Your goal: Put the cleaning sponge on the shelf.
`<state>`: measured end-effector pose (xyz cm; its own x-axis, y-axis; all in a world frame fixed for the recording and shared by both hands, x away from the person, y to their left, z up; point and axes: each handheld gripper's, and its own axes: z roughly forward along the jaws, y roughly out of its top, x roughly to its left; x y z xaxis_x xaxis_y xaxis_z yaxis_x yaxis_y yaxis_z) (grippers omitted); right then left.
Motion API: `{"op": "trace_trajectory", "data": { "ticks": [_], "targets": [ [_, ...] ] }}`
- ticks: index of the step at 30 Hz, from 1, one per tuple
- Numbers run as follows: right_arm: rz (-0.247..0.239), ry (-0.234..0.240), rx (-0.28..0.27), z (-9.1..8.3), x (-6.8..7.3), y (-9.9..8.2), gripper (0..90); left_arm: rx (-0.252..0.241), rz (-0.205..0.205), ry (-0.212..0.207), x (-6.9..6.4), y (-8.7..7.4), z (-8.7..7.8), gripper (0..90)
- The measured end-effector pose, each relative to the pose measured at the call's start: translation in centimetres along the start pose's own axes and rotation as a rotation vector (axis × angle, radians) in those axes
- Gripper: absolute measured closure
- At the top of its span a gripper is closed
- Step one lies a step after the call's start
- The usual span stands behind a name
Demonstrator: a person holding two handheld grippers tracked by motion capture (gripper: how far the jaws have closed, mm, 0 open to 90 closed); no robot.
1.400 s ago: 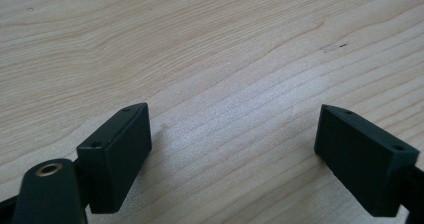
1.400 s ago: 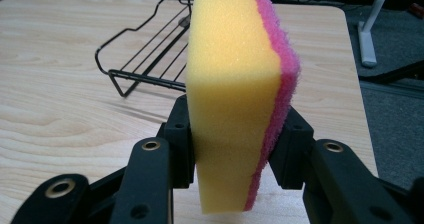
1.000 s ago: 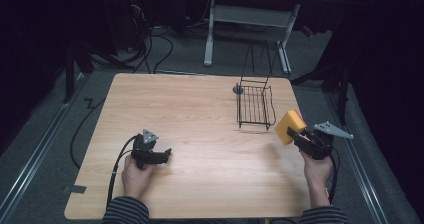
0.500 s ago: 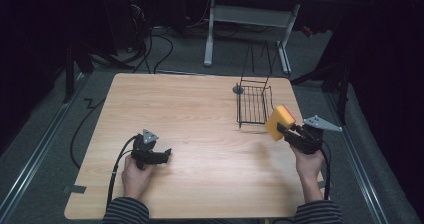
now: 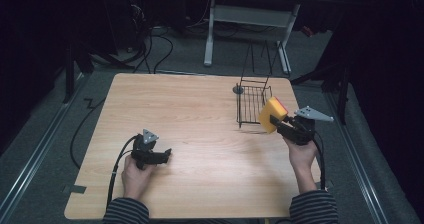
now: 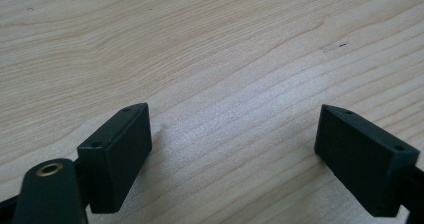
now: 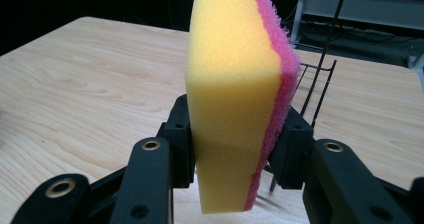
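So the right claw (image 5: 276,124) is clamped on a thick yellow foam sponge with a pink scrubby layer (image 7: 235,94), held up on edge in the air just beside the near side of the black wire rack basket (image 5: 251,102) at the far right of the light wooden tabletop (image 5: 200,114). The left claw (image 5: 166,154) sits low over bare wood on the near left, well apart from all that, with its jaws spread wide and nothing between them.

Yellow sponge (image 7: 232,99) with pink scouring face, black wire rack (image 5: 251,102), pale wood-grain table (image 5: 190,109) (striped sleeves (image 5: 312,209)).
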<state>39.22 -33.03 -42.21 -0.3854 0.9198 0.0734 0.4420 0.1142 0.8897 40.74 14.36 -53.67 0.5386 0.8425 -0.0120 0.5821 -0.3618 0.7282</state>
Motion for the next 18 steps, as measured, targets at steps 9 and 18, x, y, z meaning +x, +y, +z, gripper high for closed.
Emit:
{"op": "trace_trajectory", "data": {
  "ticks": [9, 18],
  "targets": [
    [-0.016, -0.008, 0.018, 1.4, 0.2, 1.8, 60.6, 0.0, -0.001, -0.001, 0.0, 0.0, 0.0, 15.7],
    [-0.039, -0.045, 0.021, 3.6, 0.2, 2.8, 60.5, -0.001, -0.001, -0.001, 0.0, 0.0, 0.0, 15.7]
  ]
}}
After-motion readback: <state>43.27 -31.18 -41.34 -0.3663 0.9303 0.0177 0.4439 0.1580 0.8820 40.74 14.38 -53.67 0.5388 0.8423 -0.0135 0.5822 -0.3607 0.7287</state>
